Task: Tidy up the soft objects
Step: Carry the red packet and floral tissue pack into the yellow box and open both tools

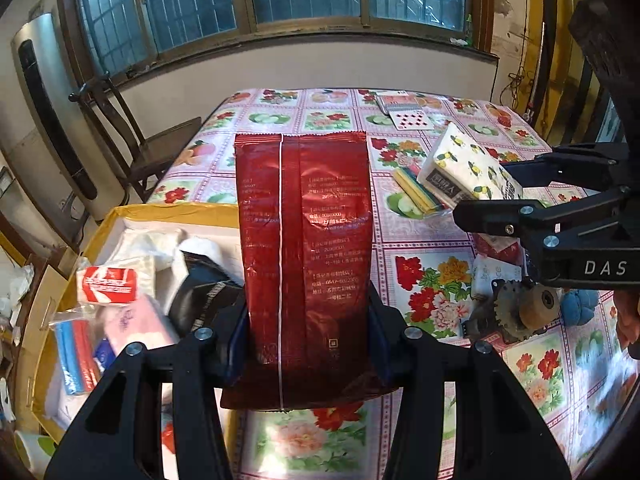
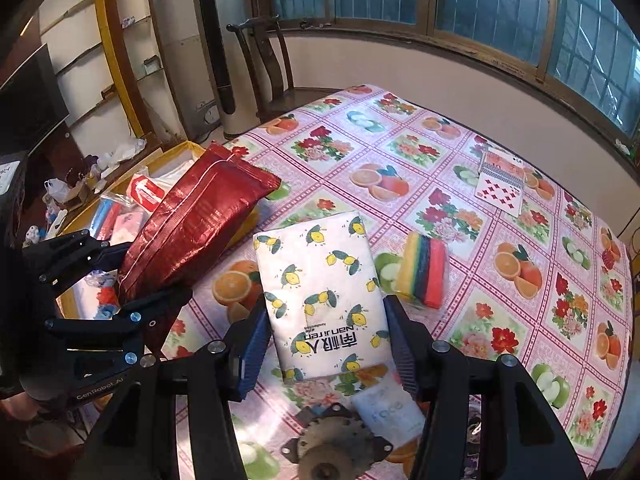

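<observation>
In the left wrist view, the left gripper has its blue-padded fingers pressed against both sides of a glossy dark-red foil packet with white print, which stands upright above the near edge of the flowered and fruit-patterned oilcloth table. At nine o'clock from the packet sits a yellow-rimmed open cardboard box holding a red-and-white wrapped pack, a pink soft pack and blue-and-red rolled items.

In the right wrist view, the right gripper clamps a white tissue pack printed with yellow lemons between its blue pads, lifted off the table. Below it at six o'clock lie a small pale-blue "face" packet and a rusty toothed metal disc. At two o'clock from the tissue pack lies a rainbow-striped sponge block on the cloth. Farther off, at one o'clock, playing cards lie near the far edge.
</observation>
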A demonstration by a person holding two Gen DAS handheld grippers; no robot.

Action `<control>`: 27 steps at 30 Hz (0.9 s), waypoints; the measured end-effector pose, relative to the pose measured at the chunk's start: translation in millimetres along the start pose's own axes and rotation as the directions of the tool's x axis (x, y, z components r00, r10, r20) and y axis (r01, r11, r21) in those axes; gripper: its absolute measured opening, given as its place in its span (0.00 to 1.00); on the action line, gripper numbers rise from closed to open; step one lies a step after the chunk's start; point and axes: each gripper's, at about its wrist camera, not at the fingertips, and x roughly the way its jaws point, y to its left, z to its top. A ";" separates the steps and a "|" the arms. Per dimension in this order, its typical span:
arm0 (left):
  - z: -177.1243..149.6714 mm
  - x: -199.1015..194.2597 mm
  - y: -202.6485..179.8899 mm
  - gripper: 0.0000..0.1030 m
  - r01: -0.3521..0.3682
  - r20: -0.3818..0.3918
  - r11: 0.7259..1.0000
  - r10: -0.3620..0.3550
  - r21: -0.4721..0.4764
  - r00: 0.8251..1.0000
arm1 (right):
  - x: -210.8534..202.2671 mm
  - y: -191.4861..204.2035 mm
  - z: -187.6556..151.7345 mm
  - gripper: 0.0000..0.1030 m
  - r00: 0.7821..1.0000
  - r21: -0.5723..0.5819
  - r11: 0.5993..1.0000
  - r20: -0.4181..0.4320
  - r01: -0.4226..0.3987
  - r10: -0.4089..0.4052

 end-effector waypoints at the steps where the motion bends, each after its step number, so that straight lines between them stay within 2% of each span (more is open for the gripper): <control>1: -0.4 -3.8 8.1 0.46 -0.005 0.002 1.000 0.005 -0.007 1.000 | -2.0 8.8 4.1 0.55 1.000 -0.002 1.000 0.005 -0.009 0.010; 4: -2.2 -11.3 42.8 0.46 -0.011 -0.011 0.998 0.010 -0.056 1.000 | -2.9 38.9 16.9 0.55 0.999 -0.012 0.999 0.010 -0.033 0.033; 7: -4.8 -14.6 80.7 0.46 -0.063 -0.017 0.993 0.062 -0.101 0.998 | 4.9 70.3 30.7 0.55 0.999 -0.013 0.999 0.008 -0.050 0.050; 12: -14.9 -1.0 133.9 0.47 -0.115 -0.073 0.981 0.105 -0.157 0.992 | 38.6 118.3 55.2 0.55 0.996 0.014 0.996 -0.012 -0.085 0.085; 15: -25.4 11.0 156.9 0.47 -0.121 -0.103 0.975 0.103 -0.187 0.989 | 66.2 139.9 69.0 0.55 0.994 0.042 0.993 -0.030 -0.107 0.109; 20: -38.9 28.5 179.3 0.47 -0.118 -0.144 0.969 0.088 -0.216 0.986 | 117.9 163.1 86.8 0.55 0.991 0.098 0.990 -0.080 -0.100 0.108; 25: -46.4 43.9 190.8 0.48 -0.100 -0.164 0.965 0.061 -0.243 0.985 | 160.3 164.6 94.0 0.54 0.991 0.146 0.989 -0.123 -0.036 0.054; 27: -46.6 46.2 189.6 0.49 -0.100 -0.157 0.966 0.063 -0.238 0.986 | 171.4 161.5 94.4 0.56 0.989 0.159 0.986 -0.135 -0.042 0.064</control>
